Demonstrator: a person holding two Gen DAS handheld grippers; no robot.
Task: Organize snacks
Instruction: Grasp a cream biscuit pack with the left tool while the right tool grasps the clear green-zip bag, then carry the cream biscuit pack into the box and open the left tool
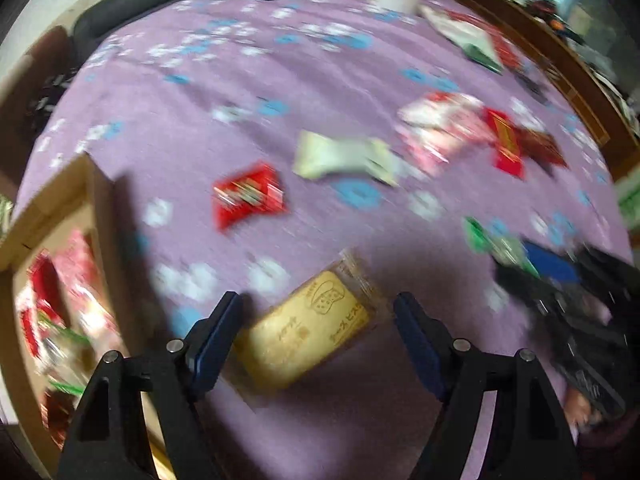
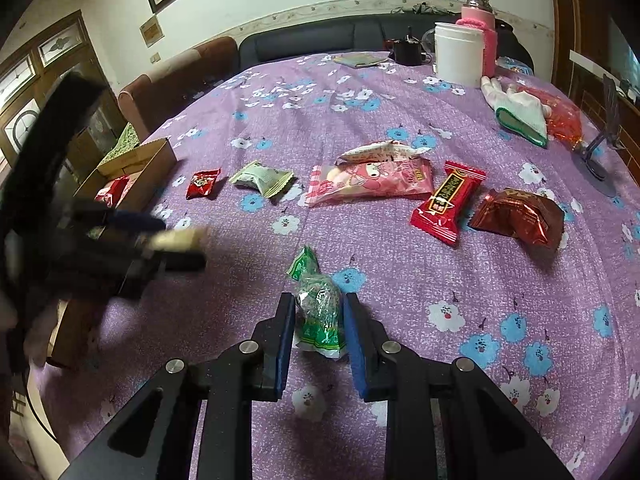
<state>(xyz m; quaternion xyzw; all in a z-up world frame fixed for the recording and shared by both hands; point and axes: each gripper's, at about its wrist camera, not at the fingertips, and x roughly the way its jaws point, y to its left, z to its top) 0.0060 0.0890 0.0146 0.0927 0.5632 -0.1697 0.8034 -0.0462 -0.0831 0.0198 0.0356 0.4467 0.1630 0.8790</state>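
Note:
My left gripper (image 1: 316, 312) is open, its jaws wide on either side of a yellow biscuit packet (image 1: 308, 332) that lies between them; this view is blurred by motion. In the right wrist view the left gripper (image 2: 172, 236) shows blurred at the left with the yellow packet (image 2: 180, 238) at its tips. My right gripper (image 2: 318, 312) is closed on a green candy packet (image 2: 318, 312) on the purple tablecloth (image 2: 400, 280). The cardboard box (image 1: 44, 216) with red snacks stands at the left and also shows in the right wrist view (image 2: 136, 168).
Loose snacks lie across the cloth: a small red packet (image 2: 203, 183), a pale green one (image 2: 262, 179), a pink one (image 2: 372, 182), a red bar (image 2: 448, 202), a dark red one (image 2: 518, 216). A white tub (image 2: 458, 56), a glove (image 2: 516, 112) and a black stand (image 2: 600, 152) sit farther back.

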